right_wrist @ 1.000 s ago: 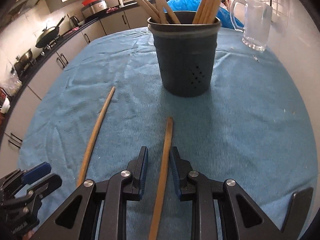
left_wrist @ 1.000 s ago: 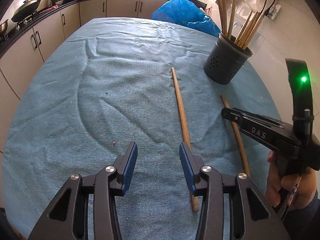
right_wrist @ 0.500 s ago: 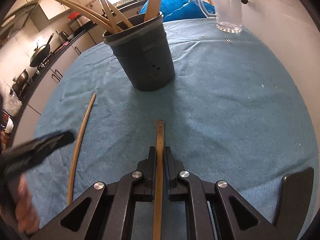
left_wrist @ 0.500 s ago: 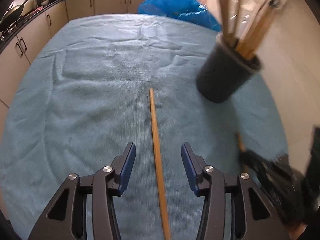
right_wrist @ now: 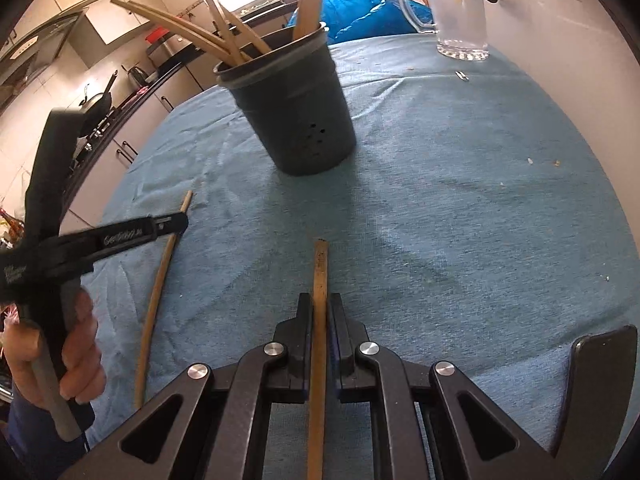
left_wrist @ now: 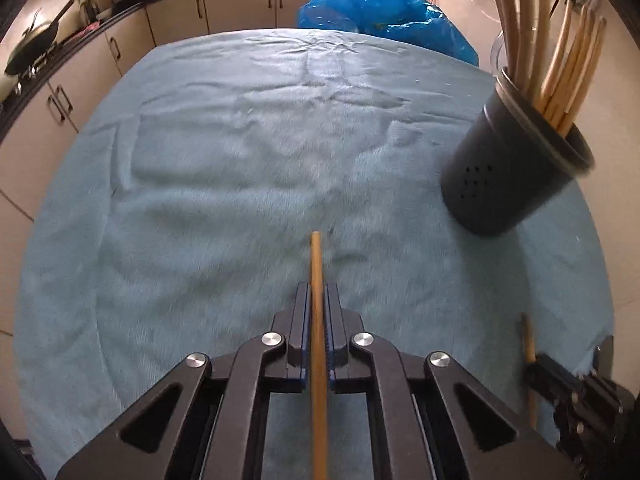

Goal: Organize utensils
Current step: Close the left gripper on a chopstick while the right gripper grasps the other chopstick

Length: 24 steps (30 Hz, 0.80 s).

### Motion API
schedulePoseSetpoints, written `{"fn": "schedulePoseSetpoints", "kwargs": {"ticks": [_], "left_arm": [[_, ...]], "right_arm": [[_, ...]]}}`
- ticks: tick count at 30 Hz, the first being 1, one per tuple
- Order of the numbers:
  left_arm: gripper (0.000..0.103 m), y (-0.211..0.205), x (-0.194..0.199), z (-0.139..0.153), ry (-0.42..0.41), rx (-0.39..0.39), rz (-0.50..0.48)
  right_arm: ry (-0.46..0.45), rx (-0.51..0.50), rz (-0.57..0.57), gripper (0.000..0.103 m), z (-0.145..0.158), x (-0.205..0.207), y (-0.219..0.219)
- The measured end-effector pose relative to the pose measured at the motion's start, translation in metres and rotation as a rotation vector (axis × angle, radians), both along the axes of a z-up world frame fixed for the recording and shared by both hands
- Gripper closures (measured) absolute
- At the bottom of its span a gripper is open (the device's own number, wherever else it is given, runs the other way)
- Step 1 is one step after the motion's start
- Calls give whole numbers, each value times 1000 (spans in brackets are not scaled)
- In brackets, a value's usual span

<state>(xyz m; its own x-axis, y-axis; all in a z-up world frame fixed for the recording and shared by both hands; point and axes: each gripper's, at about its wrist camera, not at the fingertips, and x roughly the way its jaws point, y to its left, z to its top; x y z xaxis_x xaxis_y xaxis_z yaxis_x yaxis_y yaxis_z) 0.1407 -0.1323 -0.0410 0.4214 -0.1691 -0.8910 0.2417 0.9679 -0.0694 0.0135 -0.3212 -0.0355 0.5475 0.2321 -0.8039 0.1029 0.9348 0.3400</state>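
Note:
A thin round wooden stick (left_wrist: 315,264) lies on the blue cloth (left_wrist: 240,168). My left gripper (left_wrist: 316,300) is closing on it, and its pads press the stick from both sides. In the right wrist view the same left gripper (right_wrist: 176,222) grips that round stick (right_wrist: 160,280) at the left. A flat wooden stick (right_wrist: 321,272) sits between the pads of my right gripper (right_wrist: 320,304), which is shut on it. The right gripper (left_wrist: 540,364) also shows in the left wrist view, with its flat stick (left_wrist: 528,340). A black utensil holder (right_wrist: 296,120) (left_wrist: 508,184) holds several wooden utensils.
A glass mug (right_wrist: 460,12) stands at the far right of the table, near the wall. A blue plastic bag (left_wrist: 380,12) lies at the far edge. Kitchen cabinets (left_wrist: 80,72) and a pan (left_wrist: 32,48) are off to the left. A hand (right_wrist: 68,360) holds the left gripper's handle.
My left gripper moved right until the round stick lay between its jaws, then shut on it. My right gripper shut on the flat stick and rolled slightly.

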Motion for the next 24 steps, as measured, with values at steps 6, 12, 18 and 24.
{"fn": "schedulePoseSetpoints", "kwargs": {"ticks": [6,12,18,24], "left_arm": [[97,31,-50,-2,12,-43,-32],[97,24,-51,-3,-4,-2,-57],[97,14,-47,-5,-16,26,-56],[97,21,-44,-5,-2,2,-48]], "right_arm": [[-35,2,45,95,12,-4,15],[-1,-52,46,95,7,5,31],[32,-108,67,94,1,9,35],[-2,-114,76,88,18,4,32]]}}
